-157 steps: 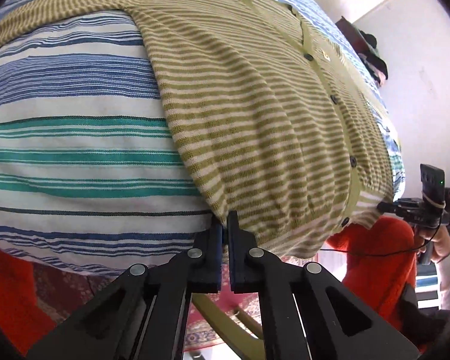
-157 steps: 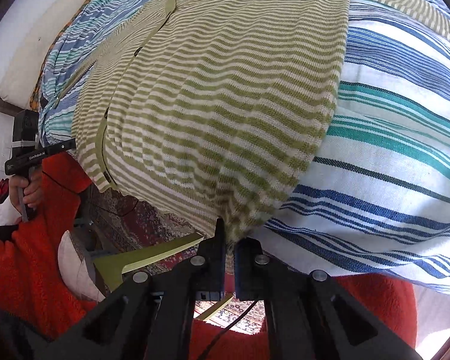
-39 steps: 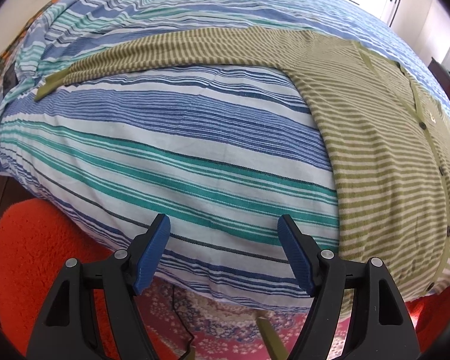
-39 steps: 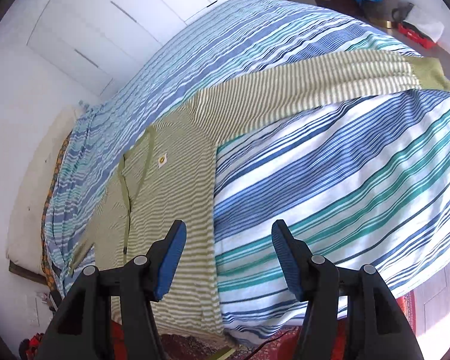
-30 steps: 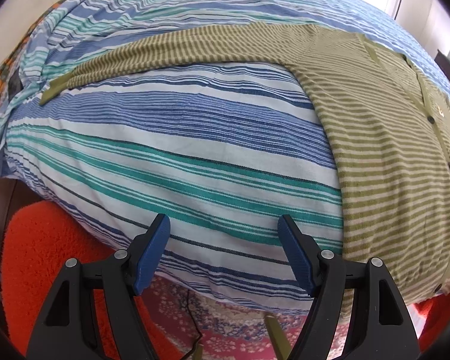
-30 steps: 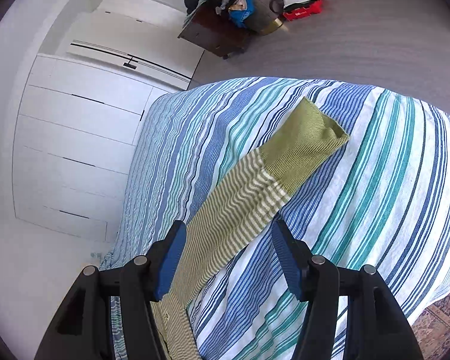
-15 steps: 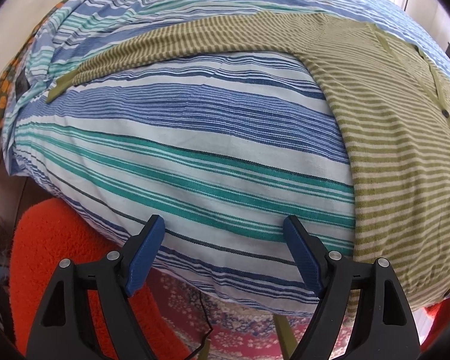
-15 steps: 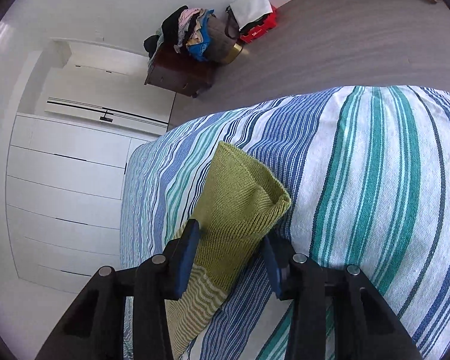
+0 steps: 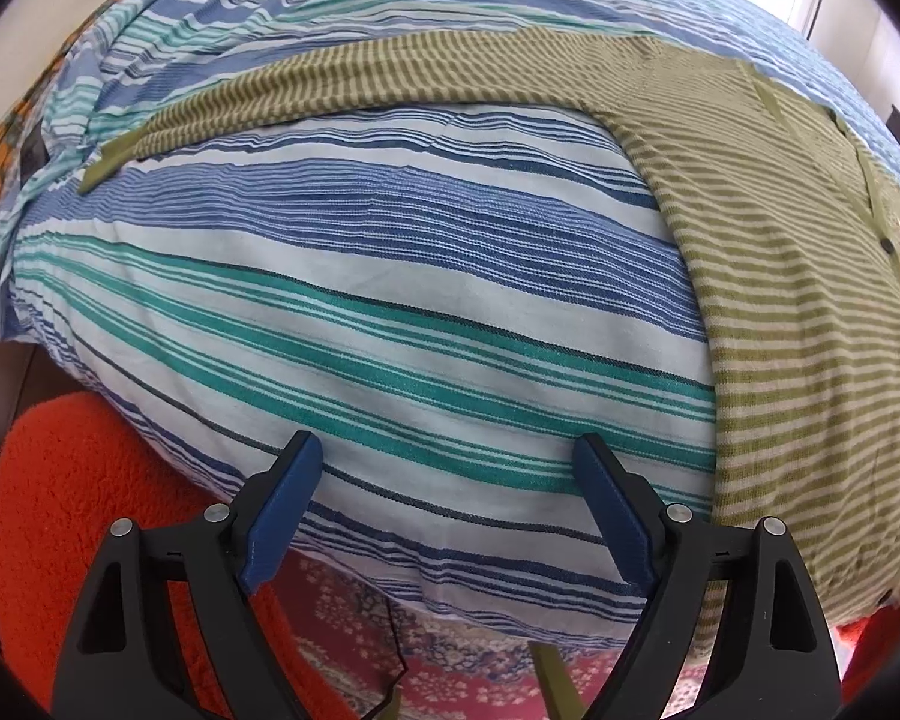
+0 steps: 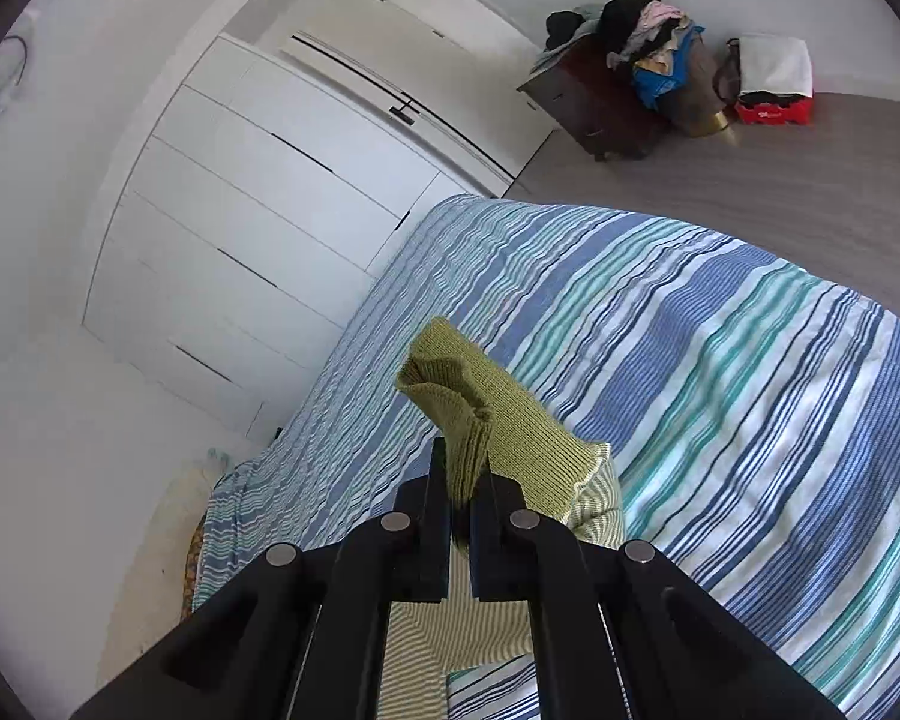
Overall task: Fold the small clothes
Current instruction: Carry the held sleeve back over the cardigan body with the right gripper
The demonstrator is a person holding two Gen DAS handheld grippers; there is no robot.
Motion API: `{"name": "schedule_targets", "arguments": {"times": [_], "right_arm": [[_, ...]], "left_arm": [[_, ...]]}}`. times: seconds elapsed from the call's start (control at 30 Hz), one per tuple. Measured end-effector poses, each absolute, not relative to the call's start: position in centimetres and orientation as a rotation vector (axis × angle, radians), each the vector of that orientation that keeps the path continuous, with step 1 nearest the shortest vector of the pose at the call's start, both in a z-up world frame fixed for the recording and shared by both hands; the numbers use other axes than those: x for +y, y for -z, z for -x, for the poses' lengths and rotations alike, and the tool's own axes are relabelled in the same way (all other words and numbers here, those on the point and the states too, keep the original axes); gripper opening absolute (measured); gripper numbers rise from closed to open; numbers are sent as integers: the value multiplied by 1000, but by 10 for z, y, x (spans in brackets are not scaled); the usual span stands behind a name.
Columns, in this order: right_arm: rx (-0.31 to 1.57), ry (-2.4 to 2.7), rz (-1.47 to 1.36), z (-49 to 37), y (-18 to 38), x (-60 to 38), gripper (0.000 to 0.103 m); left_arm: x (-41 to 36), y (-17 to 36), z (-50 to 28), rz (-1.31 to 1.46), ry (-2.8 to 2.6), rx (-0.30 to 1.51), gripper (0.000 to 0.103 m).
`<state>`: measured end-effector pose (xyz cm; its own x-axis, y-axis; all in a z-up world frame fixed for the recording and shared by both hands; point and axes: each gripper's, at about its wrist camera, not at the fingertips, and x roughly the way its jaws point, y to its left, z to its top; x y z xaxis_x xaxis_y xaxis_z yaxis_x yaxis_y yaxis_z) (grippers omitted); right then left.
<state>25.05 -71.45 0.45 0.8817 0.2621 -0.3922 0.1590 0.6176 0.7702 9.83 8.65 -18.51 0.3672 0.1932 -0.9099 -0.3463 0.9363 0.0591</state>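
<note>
Having closed on the plain green cuff (image 10: 486, 414) that lay between its open pads a second ago, the right gripper (image 10: 461, 480) now lifts that sleeve off the bed (image 10: 720, 372), probably starting the fold, while the cardigan (image 9: 798, 324) lies flat and the left gripper (image 9: 447, 516) is opening, empty.

Left wrist cam sits on the left tool (image 9: 444, 510), looks steeply down, close over the bed (image 9: 390, 312) near edge; cardigan (image 9: 810, 330) at frame right. Right wrist cam sits on the right tool (image 10: 462, 480), looks shallowly across the bed (image 10: 720, 372) toward wardrobe (image 10: 282, 192) and floor (image 10: 780, 180). Shared: striped bed, cardigan (image 10: 510, 420).
</note>
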Motion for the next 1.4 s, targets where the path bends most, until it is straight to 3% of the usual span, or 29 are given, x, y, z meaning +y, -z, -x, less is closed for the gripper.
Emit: {"name": "schedule_targets", "arguments": {"times": [0.13,0.27,0.6,0.83,1.3,1.37,1.4], "right_arm": [[528,-235,-884,-275,-44,-609,4],[559,-352,-906,-303,-43,-501,5],[753,-394,-936,-345,69,-272,5],[848,-418,-906,-352,123,-206,5],[965,-551,-732,-332,144,-115,5],[1010,-554,-643,-325,142,-107,14],[1038,-551,-594,-324,145,-102,34]], "left_arm": [[94,182,-94,206,-313,1123,87],[104,178,-89,254,-278,1100,87],[137,171,-74,379,-265,1062,87],[145,175,-72,426,-280,1066,87],[138,176,-72,386,-278,1079,87],[138,177,-73,386,-277,1085,87],[138,177,-74,387,-275,1088,87]]}}
